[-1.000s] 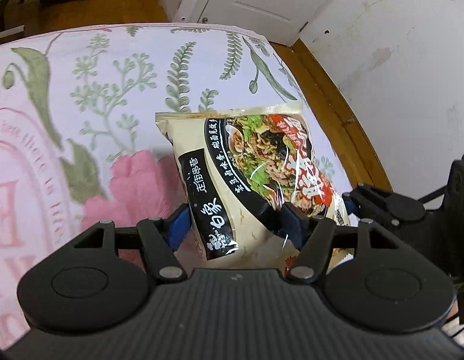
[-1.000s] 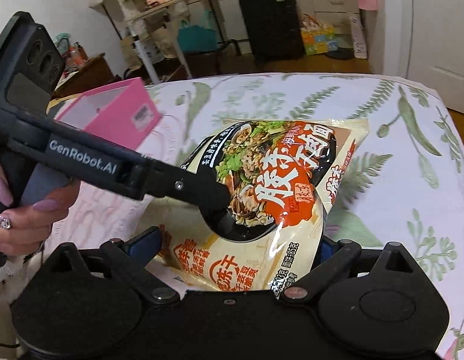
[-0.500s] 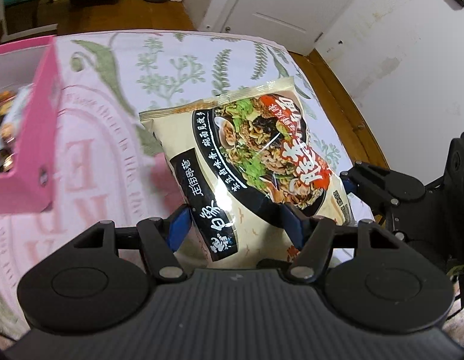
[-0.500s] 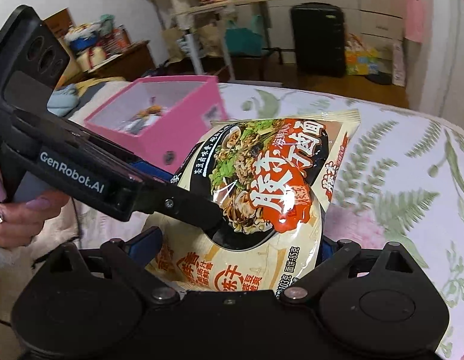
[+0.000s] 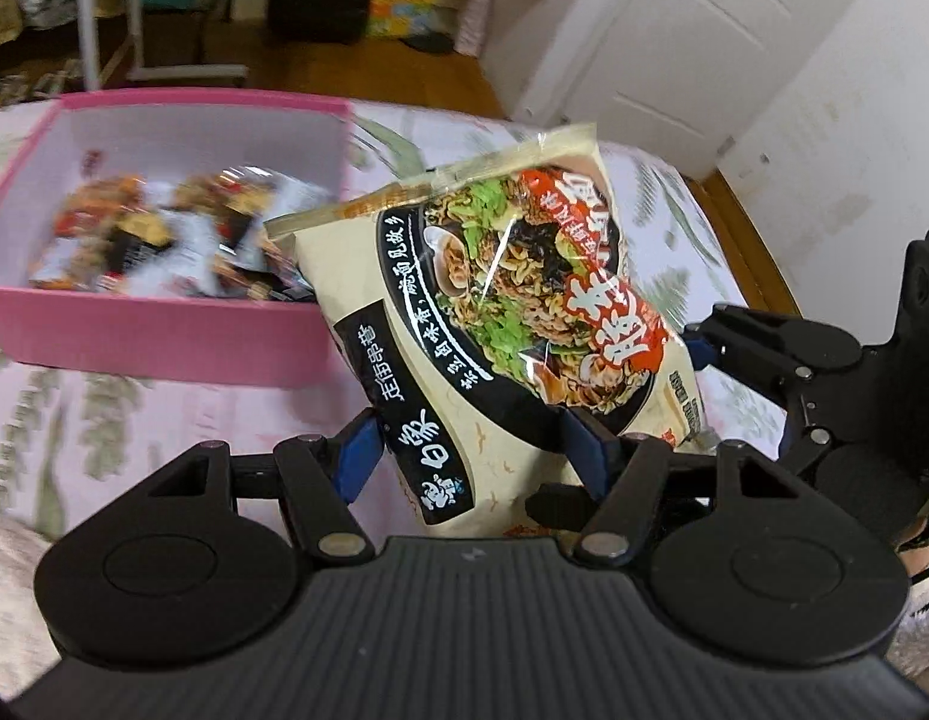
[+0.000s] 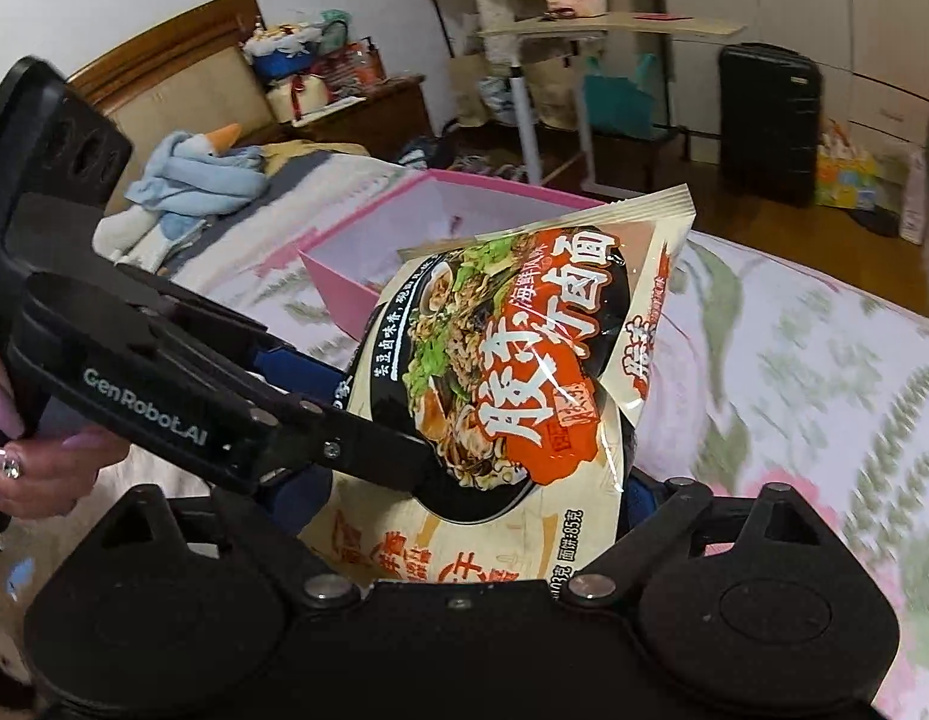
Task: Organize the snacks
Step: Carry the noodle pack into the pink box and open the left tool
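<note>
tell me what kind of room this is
Most likely a bedroom in a home: a bed with a floral cover and wooden headboard, a black suitcase on the wood floor, and cluttered furniture behind.

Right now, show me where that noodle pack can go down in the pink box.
The box's far part, along the back wall, is bare. Its near half is crowded with snack packets. The bedspread in front of the box is also free. The noodle pack hangs beside the box's right corner.

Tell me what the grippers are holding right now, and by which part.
Both hold one instant noodle packet, lifted near the pink box. The left gripper clamps its lower end; the right gripper grips its bottom edge.
</note>
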A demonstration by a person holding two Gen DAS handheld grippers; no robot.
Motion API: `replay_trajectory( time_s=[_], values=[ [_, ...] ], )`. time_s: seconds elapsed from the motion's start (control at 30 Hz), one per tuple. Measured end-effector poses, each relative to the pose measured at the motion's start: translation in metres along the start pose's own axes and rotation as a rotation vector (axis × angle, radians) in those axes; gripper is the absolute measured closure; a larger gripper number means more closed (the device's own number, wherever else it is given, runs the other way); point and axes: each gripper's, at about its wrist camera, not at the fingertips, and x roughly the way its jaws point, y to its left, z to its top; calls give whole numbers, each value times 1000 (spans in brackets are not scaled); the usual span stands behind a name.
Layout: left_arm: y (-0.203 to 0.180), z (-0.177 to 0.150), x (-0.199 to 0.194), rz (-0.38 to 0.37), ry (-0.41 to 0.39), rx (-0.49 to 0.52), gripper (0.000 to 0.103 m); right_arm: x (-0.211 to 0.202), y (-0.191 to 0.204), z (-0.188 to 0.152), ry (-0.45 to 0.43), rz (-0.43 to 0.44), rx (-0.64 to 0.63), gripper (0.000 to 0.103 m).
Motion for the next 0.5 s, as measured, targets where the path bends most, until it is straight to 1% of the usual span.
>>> replay_trajectory(
  time_s=[0.03, 0.1, 0.23, 0.33, 0.5],
  values=[
    [7, 4, -5, 13, -16, -5, 39, 5, 2, 7, -3, 13, 0, 13],
    [21, 12, -15, 41, -44, -16, 39, 15, 3, 23, 0, 34, 1, 19],
    [52, 36, -27, 88, -79, -25, 39, 41, -2, 52, 3, 89, 51, 24],
    [71, 58, -24, 125, -80, -10, 39, 64, -6, 68, -4, 102, 89, 25],
    [100, 89, -1, 176, -51, -23, 39, 104, -16, 82, 19, 110, 204, 26]
  ],
)
